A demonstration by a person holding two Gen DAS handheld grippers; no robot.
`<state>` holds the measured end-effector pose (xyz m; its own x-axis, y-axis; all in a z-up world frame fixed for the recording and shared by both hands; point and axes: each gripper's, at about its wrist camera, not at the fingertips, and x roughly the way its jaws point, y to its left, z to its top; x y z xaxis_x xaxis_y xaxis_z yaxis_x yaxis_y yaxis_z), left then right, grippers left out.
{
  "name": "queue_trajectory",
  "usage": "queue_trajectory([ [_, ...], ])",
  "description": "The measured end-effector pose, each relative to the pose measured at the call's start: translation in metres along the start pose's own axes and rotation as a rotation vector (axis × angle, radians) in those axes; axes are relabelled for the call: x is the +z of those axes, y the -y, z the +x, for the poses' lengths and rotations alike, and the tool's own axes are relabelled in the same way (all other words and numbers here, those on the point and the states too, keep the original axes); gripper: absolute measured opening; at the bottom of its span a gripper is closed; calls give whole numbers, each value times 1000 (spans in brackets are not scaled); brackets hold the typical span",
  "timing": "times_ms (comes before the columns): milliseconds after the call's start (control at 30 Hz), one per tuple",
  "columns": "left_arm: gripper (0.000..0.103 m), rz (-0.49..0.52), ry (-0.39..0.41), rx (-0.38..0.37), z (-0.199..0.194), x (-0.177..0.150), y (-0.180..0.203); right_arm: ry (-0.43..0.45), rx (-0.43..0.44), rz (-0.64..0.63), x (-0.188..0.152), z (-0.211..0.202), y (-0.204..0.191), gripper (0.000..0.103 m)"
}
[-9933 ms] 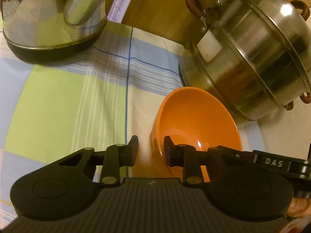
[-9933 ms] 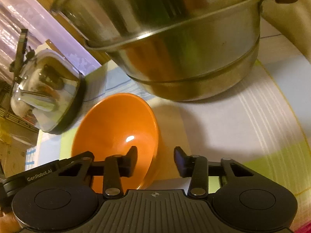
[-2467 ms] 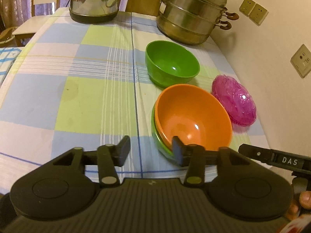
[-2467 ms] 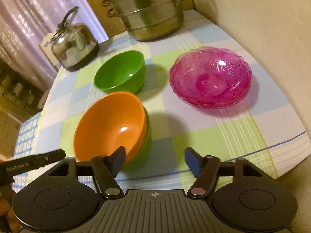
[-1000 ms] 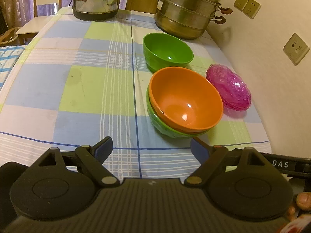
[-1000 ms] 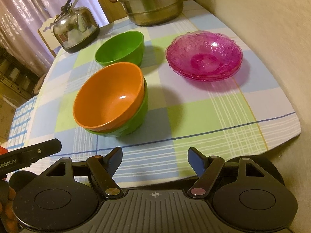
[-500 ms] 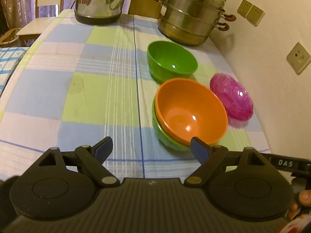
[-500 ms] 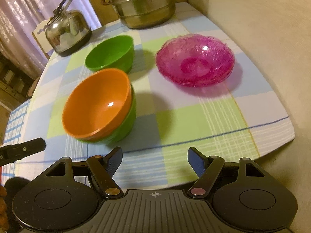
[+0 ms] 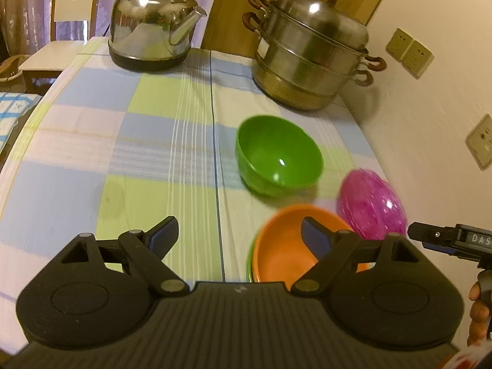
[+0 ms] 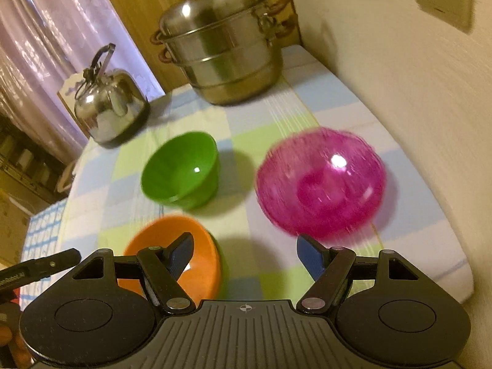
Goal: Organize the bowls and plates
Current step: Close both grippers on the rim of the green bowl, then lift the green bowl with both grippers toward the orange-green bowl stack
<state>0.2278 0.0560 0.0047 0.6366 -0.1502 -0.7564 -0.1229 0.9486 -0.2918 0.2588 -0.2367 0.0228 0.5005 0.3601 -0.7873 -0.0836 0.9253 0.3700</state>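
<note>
An orange bowl (image 9: 283, 243) sits nested in a green bowl whose rim (image 9: 248, 261) shows at its left; it also shows in the right wrist view (image 10: 160, 240). A second green bowl (image 9: 276, 153) (image 10: 181, 169) stands alone farther back. A stack of pink glass plates (image 9: 370, 203) (image 10: 319, 181) lies by the wall. My left gripper (image 9: 240, 233) is open and empty above the near table. My right gripper (image 10: 246, 252) is open and empty, between the orange bowl and the pink plates.
A steel kettle (image 9: 150, 27) (image 10: 107, 104) and a steel steamer pot (image 9: 310, 52) (image 10: 221, 49) stand at the table's far end. The checked tablecloth (image 9: 147, 141) covers the table. The wall (image 10: 399, 77) runs along the right side. A chair (image 9: 67, 9) stands beyond the far left corner.
Both grippers have moved forward over the table and stay open. The orange bowl now sits lower in both views and the lone green bowl and pink plates are nearer.
</note>
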Motion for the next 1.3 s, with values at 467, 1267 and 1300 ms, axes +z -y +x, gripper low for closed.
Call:
queue_trajectory([
  [467, 69, -42, -52, -39, 102, 65, -5, -60, 16, 10, 66, 105, -12, 71],
  [1267, 14, 63, -147, -40, 170, 87, 12, -242, 36, -10, 86, 196, -26, 13],
  [1300, 14, 67, -140, -41, 165, 89, 14, -242, 41, -7, 87, 193, -27, 13],
])
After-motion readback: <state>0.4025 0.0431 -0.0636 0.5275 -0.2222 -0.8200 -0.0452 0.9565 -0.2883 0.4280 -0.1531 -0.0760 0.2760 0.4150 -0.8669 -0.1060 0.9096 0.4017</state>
